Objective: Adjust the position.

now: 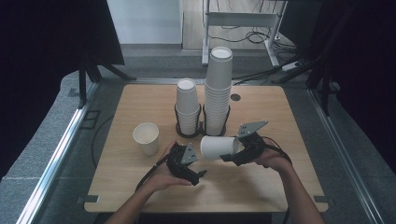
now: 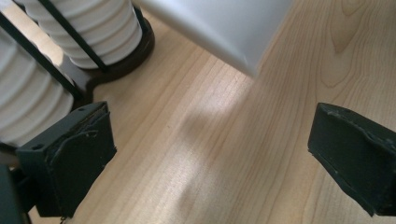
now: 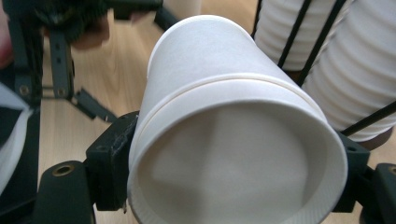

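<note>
**Paper cup held sideways over a wooden table**

The right gripper clasps a white paper cup near its rolled rim, the cup lying level just in front of the stacks with its base towards the left gripper. In the right gripper view the cup shows a smooth matte wall and a round open mouth, gripped from both sides by the black jaws. The left gripper's jaws stand wide apart with nothing between them, only bare wood grain beneath.

Two stacks of ribbed-looking nested cups stand in black wire holders: a short stack and a tall stack, side by side. One single cup stands upright, apart to the left.

The table is pale wood-grain laminate with rounded corners. Grey carpet, dark curtains and a white desk frame with cables surround it.
</note>
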`<state>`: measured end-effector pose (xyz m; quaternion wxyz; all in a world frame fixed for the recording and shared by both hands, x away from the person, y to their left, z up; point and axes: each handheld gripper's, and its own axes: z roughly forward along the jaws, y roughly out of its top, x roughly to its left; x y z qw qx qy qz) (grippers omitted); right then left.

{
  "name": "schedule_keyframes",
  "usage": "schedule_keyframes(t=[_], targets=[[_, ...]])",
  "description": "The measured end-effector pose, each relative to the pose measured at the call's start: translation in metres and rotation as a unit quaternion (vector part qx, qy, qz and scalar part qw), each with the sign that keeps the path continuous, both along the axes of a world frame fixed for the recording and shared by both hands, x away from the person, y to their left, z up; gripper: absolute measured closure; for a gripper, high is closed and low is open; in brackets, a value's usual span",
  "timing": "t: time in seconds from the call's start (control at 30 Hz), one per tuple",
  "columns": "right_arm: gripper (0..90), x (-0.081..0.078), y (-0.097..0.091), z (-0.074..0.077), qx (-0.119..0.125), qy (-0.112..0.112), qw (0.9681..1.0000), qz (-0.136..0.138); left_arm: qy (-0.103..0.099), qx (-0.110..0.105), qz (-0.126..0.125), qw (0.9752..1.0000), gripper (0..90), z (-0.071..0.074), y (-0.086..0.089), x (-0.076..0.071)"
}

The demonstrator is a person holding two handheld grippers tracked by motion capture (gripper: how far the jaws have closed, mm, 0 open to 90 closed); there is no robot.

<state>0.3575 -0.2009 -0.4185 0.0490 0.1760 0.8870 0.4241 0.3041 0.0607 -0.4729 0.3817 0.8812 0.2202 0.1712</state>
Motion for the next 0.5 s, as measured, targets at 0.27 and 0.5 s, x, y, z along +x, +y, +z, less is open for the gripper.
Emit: schedule_keyframes(t=[0.27,0.5], targets=[[21.8,-0.006,-0.001,-0.006,0.059,-0.021,0.9973,-0.039,0.025,-0.016,0.006,0.9995,1.8,-0.006,0.001,0.001],[21.7,-0.013,0.006,-0.022,0.084,-0.017,0.9951,-0.048,0.039,-0.019,0.012,0.9990,2.7,-0.010,0.003,0.002]])
